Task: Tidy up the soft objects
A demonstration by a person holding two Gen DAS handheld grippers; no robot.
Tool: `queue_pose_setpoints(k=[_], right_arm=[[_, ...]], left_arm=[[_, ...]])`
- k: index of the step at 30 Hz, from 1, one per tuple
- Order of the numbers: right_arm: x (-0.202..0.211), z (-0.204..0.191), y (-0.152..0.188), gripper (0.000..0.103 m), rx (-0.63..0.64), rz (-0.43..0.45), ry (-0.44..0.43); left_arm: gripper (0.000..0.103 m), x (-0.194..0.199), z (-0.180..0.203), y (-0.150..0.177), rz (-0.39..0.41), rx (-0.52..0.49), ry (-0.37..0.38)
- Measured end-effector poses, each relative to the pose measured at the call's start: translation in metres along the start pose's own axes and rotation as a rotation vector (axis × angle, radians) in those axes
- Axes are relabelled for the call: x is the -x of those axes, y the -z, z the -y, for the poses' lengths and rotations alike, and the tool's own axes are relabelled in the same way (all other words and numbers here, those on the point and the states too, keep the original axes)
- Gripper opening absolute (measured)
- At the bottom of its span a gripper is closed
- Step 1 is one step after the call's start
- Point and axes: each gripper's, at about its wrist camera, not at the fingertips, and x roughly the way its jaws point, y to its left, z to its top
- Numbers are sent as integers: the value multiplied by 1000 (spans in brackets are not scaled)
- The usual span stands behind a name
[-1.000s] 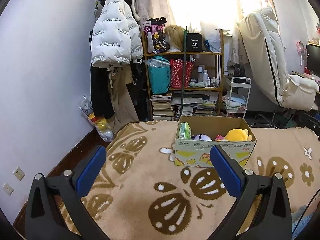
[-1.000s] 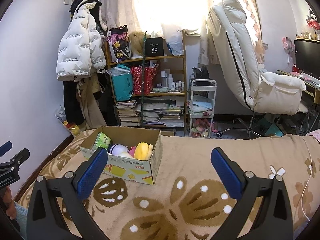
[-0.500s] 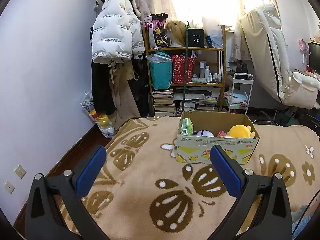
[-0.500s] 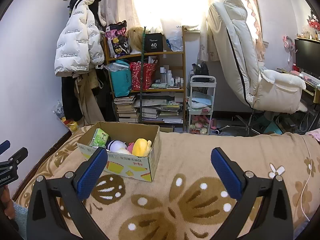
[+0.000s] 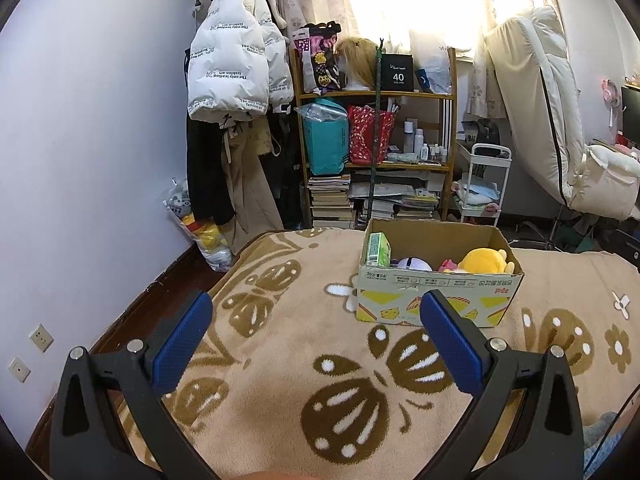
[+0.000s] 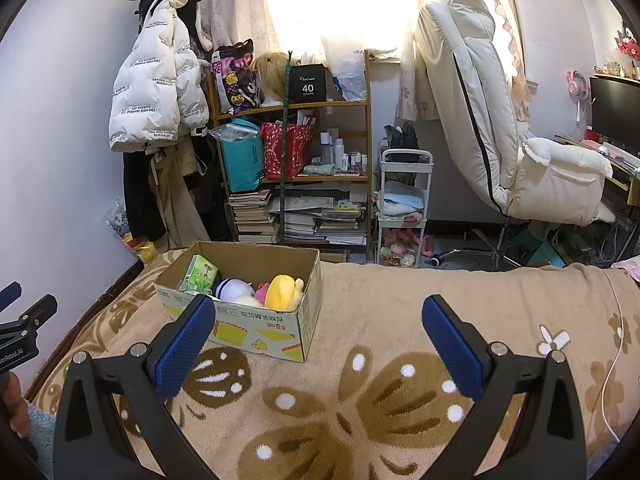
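A cardboard box (image 5: 436,304) stands on the beige flowered blanket (image 5: 280,360); it also shows in the right wrist view (image 6: 260,328). Inside lie a yellow plush toy (image 5: 482,261), a white round plush (image 5: 412,264), a small pink toy (image 5: 448,266) and a green packet (image 5: 376,249). The same yellow plush (image 6: 282,290) and white plush (image 6: 234,291) show in the right wrist view. My left gripper (image 5: 316,320) is open and empty, held above the blanket short of the box. My right gripper (image 6: 318,324) is open and empty, to the right of the box.
A wooden shelf (image 5: 376,152) with books and bags stands beyond the bed. A white jacket (image 5: 232,76) hangs on the left wall. A white recliner chair (image 6: 512,140) and a small trolley (image 6: 404,208) stand at the right. A white cable (image 6: 616,344) lies along the blanket's right side.
Both grippers have tilted or drawn back a little, so the box sits slightly lower and farther in both views. Both stay open and empty.
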Motion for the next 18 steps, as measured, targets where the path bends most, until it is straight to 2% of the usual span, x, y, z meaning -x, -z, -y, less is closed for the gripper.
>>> queue_pose_setpoints(k=[18], right_arm=[[0,2,4,103,1,3,-1]], left_arm=[[102,-4,-2,3,-8,-1,2]])
